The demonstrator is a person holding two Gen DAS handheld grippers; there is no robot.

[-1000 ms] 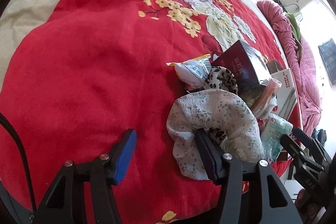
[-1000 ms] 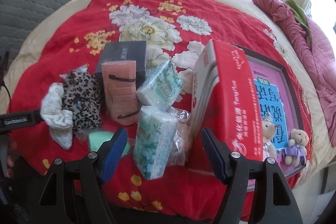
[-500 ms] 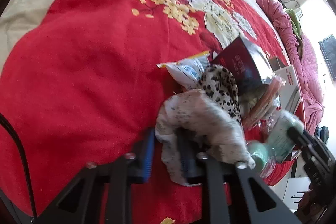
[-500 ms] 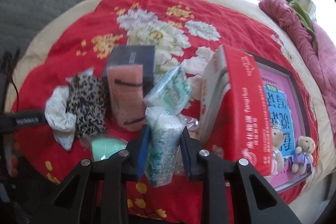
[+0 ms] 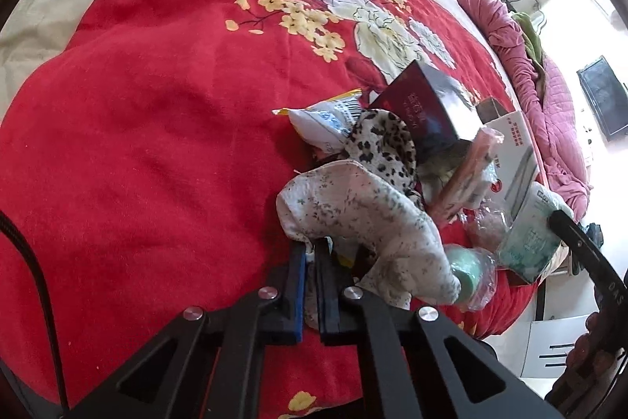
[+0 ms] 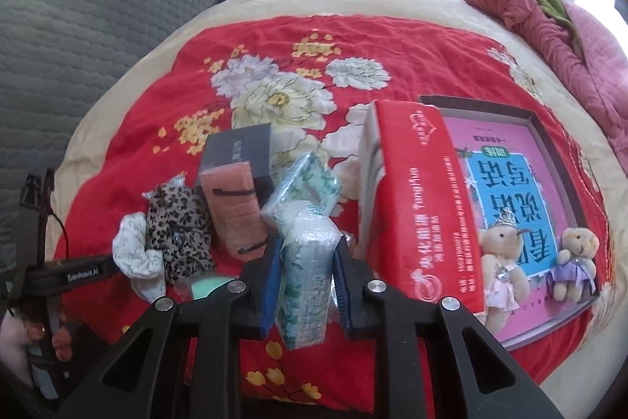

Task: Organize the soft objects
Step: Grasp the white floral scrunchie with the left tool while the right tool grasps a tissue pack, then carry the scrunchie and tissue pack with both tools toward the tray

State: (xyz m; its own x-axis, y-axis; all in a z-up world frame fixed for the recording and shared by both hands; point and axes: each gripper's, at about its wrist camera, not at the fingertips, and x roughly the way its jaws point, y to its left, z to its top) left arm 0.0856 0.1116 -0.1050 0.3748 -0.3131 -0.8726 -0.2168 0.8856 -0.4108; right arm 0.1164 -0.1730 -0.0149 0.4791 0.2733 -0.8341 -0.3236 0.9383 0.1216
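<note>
My left gripper [image 5: 310,254] is shut on the near edge of a white floral cloth [image 5: 353,207] on the red blanket [image 5: 137,124]. A leopard-print cloth [image 5: 382,144] lies just behind it. My right gripper [image 6: 306,254] is shut on a green-and-white tissue pack [image 6: 308,262] and holds it upright. In the right wrist view the white floral cloth [image 6: 131,254] and leopard-print cloth [image 6: 174,226] sit at left, with the left gripper [image 6: 78,273] beside them. A second tissue pack [image 6: 306,187] lies behind the held one.
A pink packet [image 6: 235,203] leans on a dark box [image 6: 243,148]. A tall red carton [image 6: 424,207] stands to the right, then a tray with a pink book and two small teddy bears [image 6: 502,269]. A pink quilt [image 6: 557,38] lies at the bed's far right.
Both grippers were open a second ago and have closed: the left on the floral cloth's edge, the right on the tissue pack. The right wrist view has risen.
</note>
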